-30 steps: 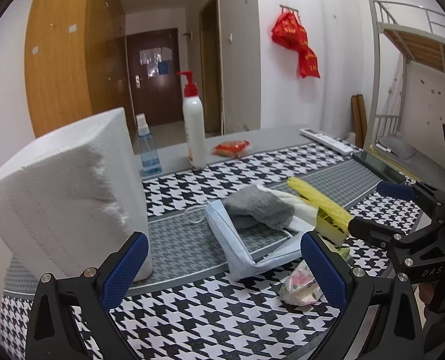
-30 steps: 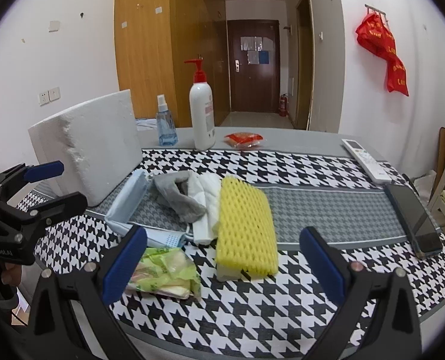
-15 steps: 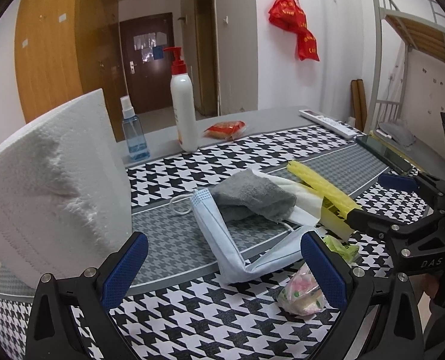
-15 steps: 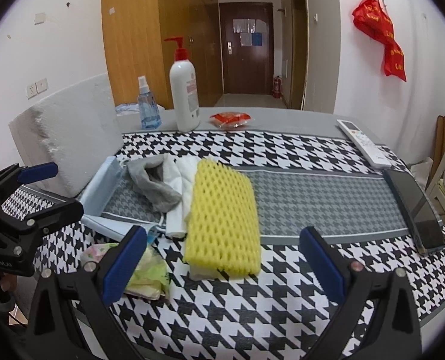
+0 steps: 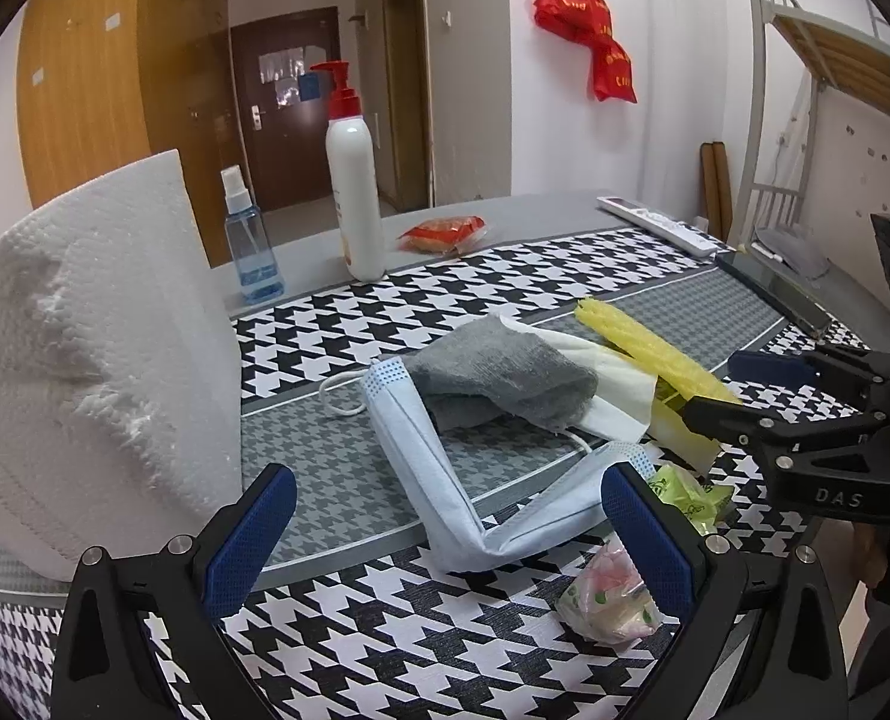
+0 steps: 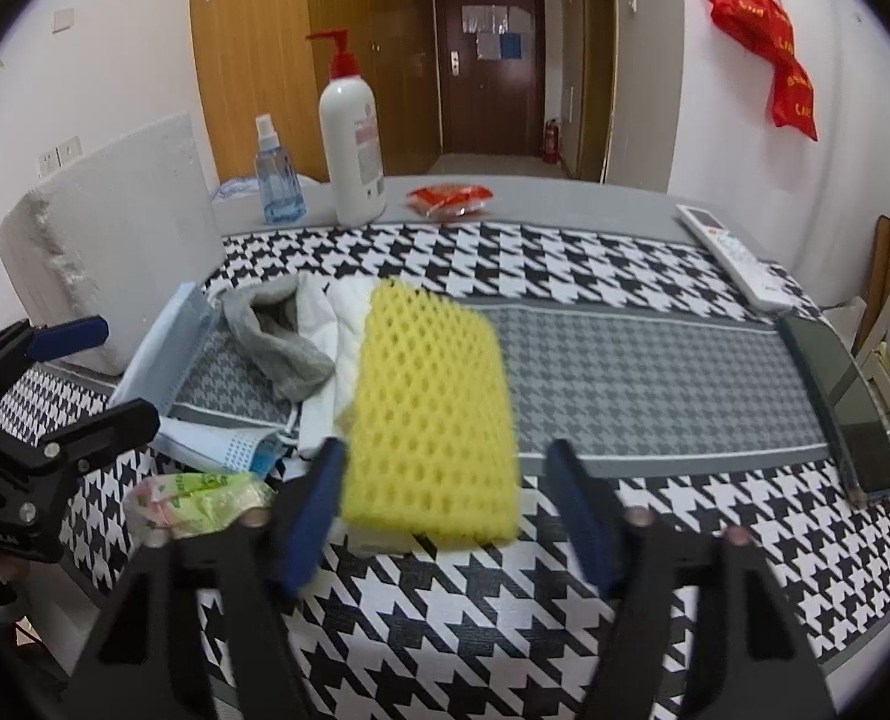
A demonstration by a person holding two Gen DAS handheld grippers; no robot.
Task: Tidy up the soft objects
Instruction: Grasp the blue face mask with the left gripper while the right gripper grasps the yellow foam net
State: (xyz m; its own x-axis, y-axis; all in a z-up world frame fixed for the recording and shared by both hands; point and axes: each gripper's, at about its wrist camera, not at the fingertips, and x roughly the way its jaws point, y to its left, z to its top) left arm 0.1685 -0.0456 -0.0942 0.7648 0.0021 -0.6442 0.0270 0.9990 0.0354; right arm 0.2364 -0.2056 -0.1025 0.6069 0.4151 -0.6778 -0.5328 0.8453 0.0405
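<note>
A pile of soft things lies on the houndstooth cloth. It holds a yellow foam net, a white cloth, a grey sock and a folded blue face mask. My right gripper straddles the near end of the foam net; its jaws are closing, with a gap left on the right side. My left gripper stands open just before the mask's fold, nothing between its pads. Each gripper shows in the other's view: the right gripper, the left gripper.
A white foam block stands at the left. Two small wrapped packets lie near the front edge. At the back are a pump bottle, a spray bottle and a red packet. A remote and a phone lie right.
Both grippers have come forward and lower toward the pile. The right jaws have narrowed around the foam net's near end. The left gripper stays open.
</note>
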